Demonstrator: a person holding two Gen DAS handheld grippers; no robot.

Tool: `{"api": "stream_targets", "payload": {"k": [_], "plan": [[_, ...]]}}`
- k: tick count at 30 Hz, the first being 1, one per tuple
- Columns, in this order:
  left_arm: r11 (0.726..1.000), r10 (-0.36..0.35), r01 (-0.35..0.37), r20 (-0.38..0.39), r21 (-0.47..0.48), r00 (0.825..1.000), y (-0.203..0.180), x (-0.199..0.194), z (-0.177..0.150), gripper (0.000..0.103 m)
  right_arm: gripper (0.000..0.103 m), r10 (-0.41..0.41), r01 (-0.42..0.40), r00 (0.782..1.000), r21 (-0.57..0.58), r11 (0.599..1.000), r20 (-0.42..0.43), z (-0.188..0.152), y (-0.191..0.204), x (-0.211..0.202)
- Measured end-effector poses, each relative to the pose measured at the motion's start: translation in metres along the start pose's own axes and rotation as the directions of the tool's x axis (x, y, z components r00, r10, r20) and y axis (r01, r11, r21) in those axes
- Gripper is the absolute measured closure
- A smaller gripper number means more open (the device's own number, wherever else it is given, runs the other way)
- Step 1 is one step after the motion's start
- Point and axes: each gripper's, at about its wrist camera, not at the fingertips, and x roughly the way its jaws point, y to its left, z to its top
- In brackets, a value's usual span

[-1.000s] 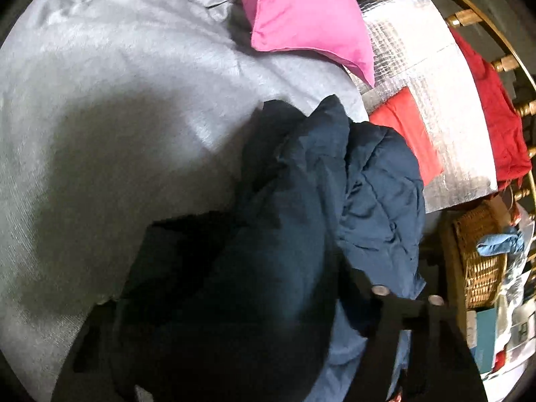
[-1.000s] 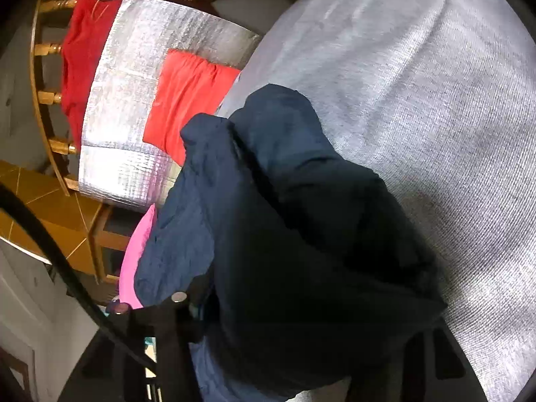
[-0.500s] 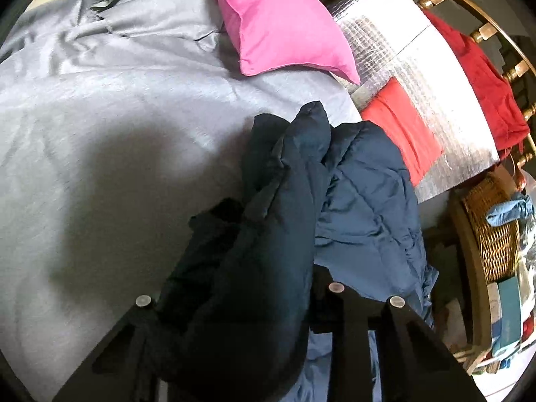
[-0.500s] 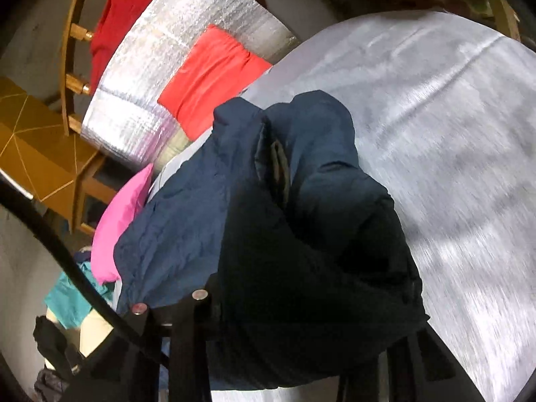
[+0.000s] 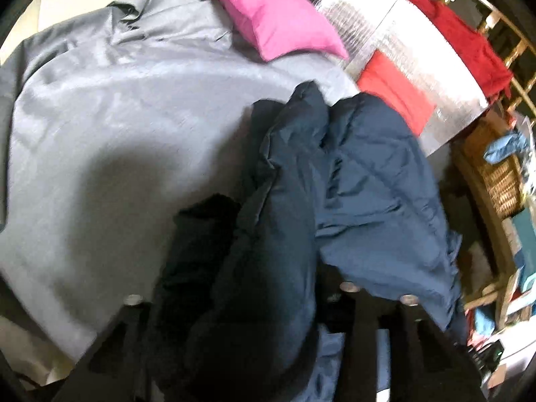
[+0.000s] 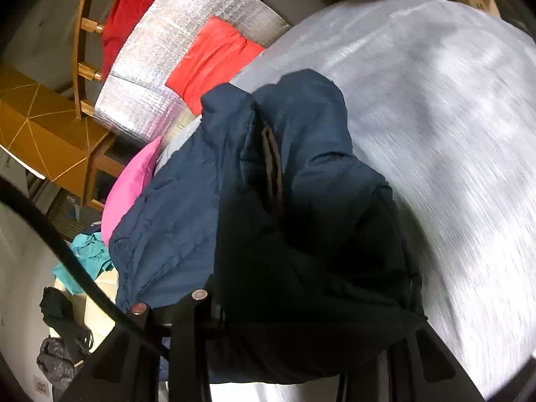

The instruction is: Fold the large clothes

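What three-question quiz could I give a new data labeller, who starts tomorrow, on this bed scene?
1. True or false: the navy quilted jacket lies spread flat on the grey bedsheet.
2. Multiple choice: in the left wrist view, what lies at the far edge of the bedsheet beside the silver foil mat? A) a yellow towel B) a pink pillow C) a white box
3. Fill in: the folded red cloth rests on the silver foil ____.

Key: 1 false, it is bunched up between the fingers of the left gripper and of the right gripper. 2 B. 3 mat.
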Motion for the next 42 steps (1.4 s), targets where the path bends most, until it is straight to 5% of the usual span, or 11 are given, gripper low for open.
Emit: {"api": "stream_targets", "payload": {"k": [3,6,13,16,20,23,30,32,33,36,42], "plan": [[0.999,-0.032,0.029,-0.092,-0.041,0.995,0.02,-0.006,-0.001,0.034,0.043,0.021,-0.015,0.997,0.07,0.997,-0.073,0.003,-0.011,-0.013],[0.991,-0.094,0.073,-0.204,-0.109,0.974,0.045,-0.021,0.001,0.03,0.038,0.035,-0.023,0.991,0.095,0.995,-0.127,0.008,-0.024,-0.043],[0.995,0.014,-0.02,-0.065,-0.098,0.998,0.055,-0.059,0.057,0.025,0.028,-0.001,0.001,0.997,0.0,1.0,0.083,0.058,-0.014,-0.101],[0.997,-0.013,0.008,-0.06,-0.079,0.998,0.029,-0.034,0.087,0.022,0.028,0.054,-0.052,0.997,-0.04,0.998,0.056,0.084,0.007,-0.072],[0.997,-0.058,0.051,-0.123,-0.061,0.991,-0.004,0.019,0.115,0.022,0.028,0.008,-0.003,0.999,-0.124,0.992,0.042,0.115,0.03,-0.023],[0.999,-0.027,0.022,-0.166,-0.035,0.986,-0.023,0.058,0.129,0.022,0.028,-0.053,0.06,0.998,-0.195,0.979,0.037,0.14,0.042,0.011],[0.996,0.009,0.002,-0.127,0.085,0.992,-0.054,0.085,0.136,0.026,0.026,-0.071,0.041,0.994,-0.331,0.943,-0.08,0.158,0.067,0.075],[0.993,0.035,-0.022,-0.113,0.115,0.993,-0.059,0.088,0.138,0.04,0.037,-0.07,0.022,0.991,-0.378,0.926,-0.114,0.149,0.074,0.087],[0.992,0.037,-0.024,-0.108,0.121,0.993,-0.061,0.089,0.14,0.052,0.062,-0.118,0.065,0.988,-0.429,0.901,-0.099,0.144,0.079,0.09],[0.993,0.022,-0.012,-0.083,0.118,0.996,-0.062,0.089,0.148,0.077,0.088,-0.159,0.132,0.987,-0.486,0.864,-0.015,0.139,0.097,0.08],[0.985,-0.008,-0.006,0.078,0.172,0.997,-0.087,0.081,0.165,0.082,0.09,-0.121,0.191,0.977,-0.457,0.869,0.178,0.153,0.111,0.056]]}}
